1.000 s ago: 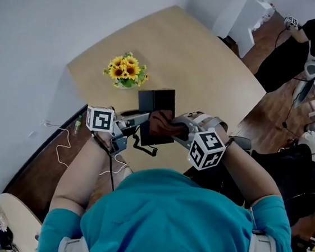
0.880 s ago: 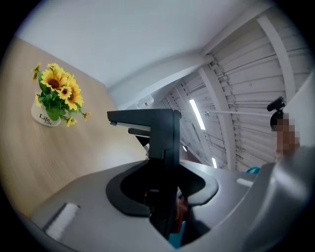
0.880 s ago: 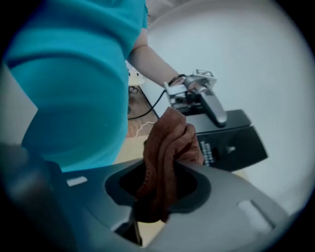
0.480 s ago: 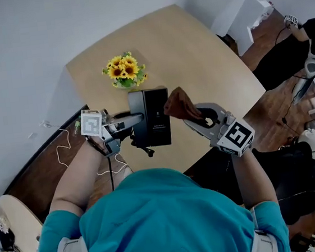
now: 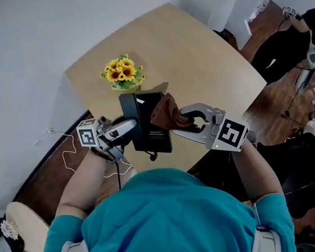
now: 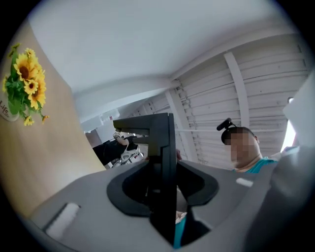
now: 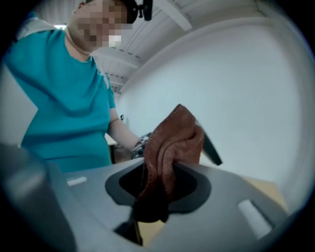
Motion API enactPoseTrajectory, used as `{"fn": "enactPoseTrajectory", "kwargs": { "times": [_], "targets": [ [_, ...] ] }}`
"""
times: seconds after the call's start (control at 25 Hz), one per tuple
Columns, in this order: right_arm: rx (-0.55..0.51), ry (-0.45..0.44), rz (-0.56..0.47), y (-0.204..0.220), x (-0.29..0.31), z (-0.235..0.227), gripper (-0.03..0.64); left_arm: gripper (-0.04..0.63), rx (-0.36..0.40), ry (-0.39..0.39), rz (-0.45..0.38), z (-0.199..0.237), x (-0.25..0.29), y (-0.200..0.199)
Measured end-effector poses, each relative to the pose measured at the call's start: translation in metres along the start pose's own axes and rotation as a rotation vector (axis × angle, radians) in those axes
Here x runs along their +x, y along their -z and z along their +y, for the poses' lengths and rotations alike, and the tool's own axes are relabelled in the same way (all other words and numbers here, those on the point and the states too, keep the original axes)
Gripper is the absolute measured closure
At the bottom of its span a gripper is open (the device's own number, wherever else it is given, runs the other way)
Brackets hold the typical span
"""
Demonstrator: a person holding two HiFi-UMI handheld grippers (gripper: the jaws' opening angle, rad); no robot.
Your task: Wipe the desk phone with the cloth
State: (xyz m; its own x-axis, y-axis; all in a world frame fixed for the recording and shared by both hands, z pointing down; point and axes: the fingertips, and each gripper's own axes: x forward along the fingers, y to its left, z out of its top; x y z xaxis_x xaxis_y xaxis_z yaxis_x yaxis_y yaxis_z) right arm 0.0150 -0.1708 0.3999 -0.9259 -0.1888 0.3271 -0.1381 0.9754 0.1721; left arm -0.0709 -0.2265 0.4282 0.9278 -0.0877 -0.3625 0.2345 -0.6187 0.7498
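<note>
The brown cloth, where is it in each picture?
Head view: in the middle, brown cloth pinched by the right tongs, at the black phone's right edge.
Left gripper view: I cannot make it out; the phone fills the middle.
Right gripper view: in the centre, between the tongs.
Shared landmark: the teal shirt shows in all three.

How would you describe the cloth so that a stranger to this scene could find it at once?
Start at the pale wooden table with the sunflowers. Over its near edge, the left tongs hold a black desk phone. Right beside the phone, the right tongs grip the cloth: a bunched rag, the only soft, reddish-brown thing there.
</note>
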Motion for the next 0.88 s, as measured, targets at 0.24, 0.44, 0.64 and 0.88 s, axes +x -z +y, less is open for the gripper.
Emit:
{"fn": "enactPoseTrajectory", "kwargs": {
  "times": [0.24,0.44,0.64,0.88],
  "targets": [
    [-0.047,-0.22,0.158,0.044,0.024,0.089,0.505,0.43,0.028,-0.027,-0.033,0.002,-0.011,-0.013],
    [-0.006,-0.274,0.074,0.039,0.012,0.102,0.505,0.43,0.039,0.007,-0.023,-0.005,-0.01,-0.011],
    [0.149,0.012,-0.279,-0.041,-0.036,-0.001,0.505,0.43,0.065,0.055,0.052,-0.017,-0.005,0.0],
    [0.121,0.014,-0.201,-0.011,-0.023,-0.033,0.503,0.43,0.092,0.091,0.158,-0.027,0.009,0.021]
  ]
}}
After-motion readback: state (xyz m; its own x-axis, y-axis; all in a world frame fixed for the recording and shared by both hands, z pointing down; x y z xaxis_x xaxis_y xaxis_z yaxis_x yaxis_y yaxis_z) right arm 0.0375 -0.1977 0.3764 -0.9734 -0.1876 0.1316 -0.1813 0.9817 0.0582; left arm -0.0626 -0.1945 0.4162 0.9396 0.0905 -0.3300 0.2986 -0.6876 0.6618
